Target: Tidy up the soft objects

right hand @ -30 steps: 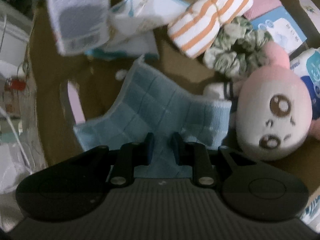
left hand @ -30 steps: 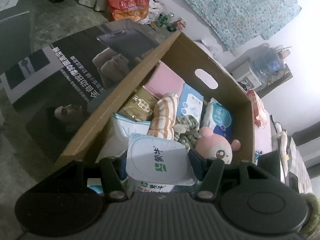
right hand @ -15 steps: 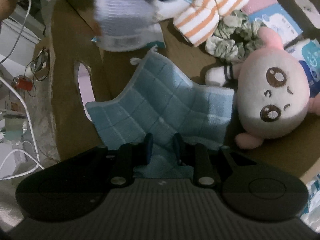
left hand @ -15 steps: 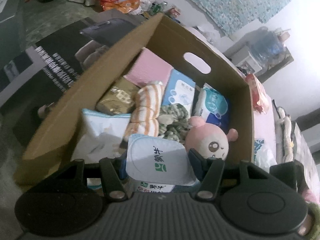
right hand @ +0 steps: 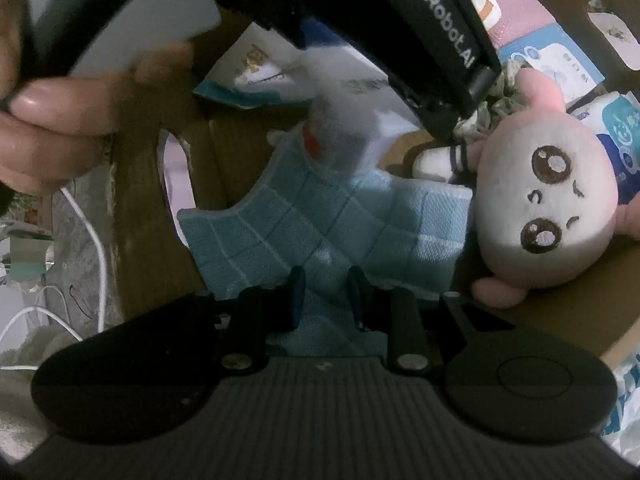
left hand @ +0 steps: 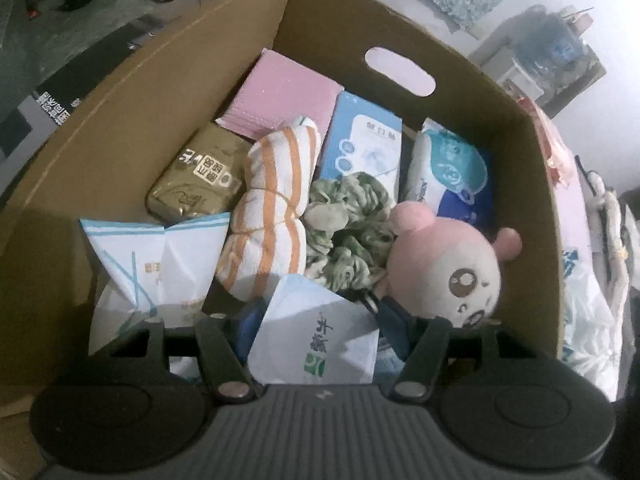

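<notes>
Soft pale-blue checked cloth (right hand: 320, 224), low centre of the right view, is hanging from the right gripper's (right hand: 322, 280) narrow jaws over the brown cardboard box (left hand: 500, 128); left gripper (left hand: 316, 332) is gripping a white milk pouch (left hand: 316, 344); both unplaced, most goods already inside.

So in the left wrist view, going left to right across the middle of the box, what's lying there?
Gold packet → orange-striped towel roll → green scrunchie bundle → pink plush toy, all inside the cardboard box.
</notes>
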Demonstrator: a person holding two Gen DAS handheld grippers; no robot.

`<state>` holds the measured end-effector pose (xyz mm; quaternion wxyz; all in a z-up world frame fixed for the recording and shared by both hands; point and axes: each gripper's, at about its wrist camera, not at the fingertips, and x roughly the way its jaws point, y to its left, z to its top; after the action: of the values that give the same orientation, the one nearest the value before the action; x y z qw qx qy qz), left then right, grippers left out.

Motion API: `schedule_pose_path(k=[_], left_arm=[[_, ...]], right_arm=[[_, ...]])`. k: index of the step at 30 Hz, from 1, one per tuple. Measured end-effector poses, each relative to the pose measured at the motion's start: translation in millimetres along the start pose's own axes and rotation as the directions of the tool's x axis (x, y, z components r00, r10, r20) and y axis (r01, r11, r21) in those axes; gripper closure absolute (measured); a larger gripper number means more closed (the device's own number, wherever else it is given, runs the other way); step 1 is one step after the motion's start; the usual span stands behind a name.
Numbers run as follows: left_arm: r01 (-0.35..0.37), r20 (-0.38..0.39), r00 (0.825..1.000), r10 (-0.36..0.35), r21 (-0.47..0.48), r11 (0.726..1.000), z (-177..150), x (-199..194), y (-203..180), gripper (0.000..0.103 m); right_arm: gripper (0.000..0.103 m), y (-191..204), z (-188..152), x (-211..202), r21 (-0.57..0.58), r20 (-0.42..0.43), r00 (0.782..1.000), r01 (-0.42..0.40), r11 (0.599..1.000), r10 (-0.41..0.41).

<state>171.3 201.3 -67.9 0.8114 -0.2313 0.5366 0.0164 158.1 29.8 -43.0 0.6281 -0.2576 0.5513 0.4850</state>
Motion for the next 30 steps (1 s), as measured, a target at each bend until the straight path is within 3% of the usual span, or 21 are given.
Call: schedule_pose_path(k=[3,8,13,18,19,22,24,30], left_arm=[[-0.018,0.01,1.0,0.018,0.022,1.0,0,-5,0,0.053],[0.02,0.016,1.0,-0.02,0.002,1.0,2,-17,1,0.051],[-0.016,0.057,0.998,0.013,0.04,0.999,-7,-33,3,0.052],[0.015,0.113,0.994,-0.015,0.0,1.0,-17,-60,19,0.052],[0.027,0.129,0.991,-0.026,-0.008,1.0,-19,-66,21,0.051],[0.059,0.201,0.978,-0.054,-0.016,0.998,-31,-89,25,0.042],[0.067,0.245,0.967,-0.061,-0.016,0.998,-41,-104,27,0.031],[0.125,0.37,0.925,-0.085,-0.085,0.989,-69,-137,45,0.021]], right_arm=[[0.081,3,4,1,-0.003,-0.001,1.0,0.0,1.0,0.0],[0.081,3,8,5,-0.002,0.0,1.0,-0.002,1.0,0.002],[0.079,-5,13,11,-0.001,0.017,1.0,-0.011,1.0,0.011],[0.064,-12,11,-15,0.026,0.12,0.991,-0.067,0.997,0.064],[0.055,-13,10,-23,0.029,0.155,0.985,-0.077,0.997,0.072],[0.049,-15,9,-42,0.017,0.22,0.973,-0.077,0.997,0.072],[0.047,-16,10,-52,0.03,0.264,0.963,-0.072,0.997,0.061],[0.035,-30,25,-56,0.122,0.376,0.924,-0.115,0.986,0.061]])
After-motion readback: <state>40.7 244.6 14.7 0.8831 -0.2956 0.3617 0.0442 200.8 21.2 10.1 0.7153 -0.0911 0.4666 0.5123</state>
